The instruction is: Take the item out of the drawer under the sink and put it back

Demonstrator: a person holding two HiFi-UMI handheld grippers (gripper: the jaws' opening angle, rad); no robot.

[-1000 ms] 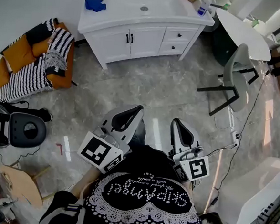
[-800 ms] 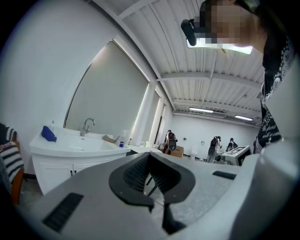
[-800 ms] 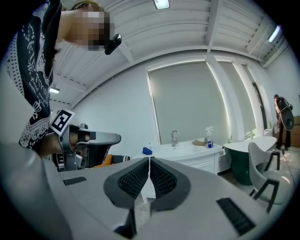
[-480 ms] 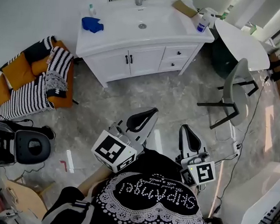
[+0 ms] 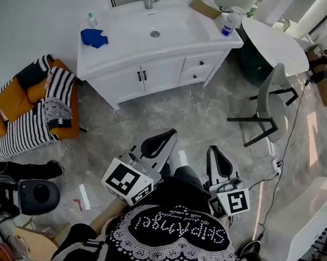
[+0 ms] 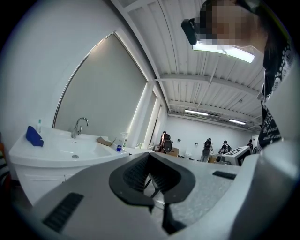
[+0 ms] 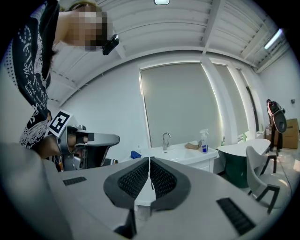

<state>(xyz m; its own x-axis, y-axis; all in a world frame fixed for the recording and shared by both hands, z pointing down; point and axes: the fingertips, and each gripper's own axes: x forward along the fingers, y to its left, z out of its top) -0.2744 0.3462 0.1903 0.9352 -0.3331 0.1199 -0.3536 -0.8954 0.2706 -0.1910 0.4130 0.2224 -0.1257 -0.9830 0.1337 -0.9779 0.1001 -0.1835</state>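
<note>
1. Pressed together at the fingers [image 6: 136, 174] of the left gripper [image 6: 150, 157], pad tips meeting, nothing between.
2. Likewise closed flat on the right gripper [image 7: 149, 161], holding nothing.
3. Kept shut and tucked close to the body, probably because nothing lies within reach; reads as the approach, with no grasp begun.
4. Aimed, in the head view, toward about 1 o'clock on the left and 11 o'clock on the right, so converging on the cabinet [image 5: 108, 85] up at 12 o'clock, well apart across the floor [image 5: 198, 113].
5. Nothing seen of the item itself: presumably inside one of the two drawers [image 5: 202, 62], both closed, stacked at the 3 o'clock side of the doors [image 5: 140, 75], under the sink [image 5: 154, 34].
6. Cannot tell the item's heading or long axis while hidden. As for the drawers: long axis along the cabinet front, roughly 8 to 2 o'clock; fronts and knobs facing about 5 o'clock, so likely to be pulled that way.
7. Left on the bench [image 5: 122, 40]: a blue cloth [image 5: 93, 37] at 9 o'clock of the sink and a bottle [image 5: 231, 23] at 3 o'clock, apparently no part of the job.
</note>
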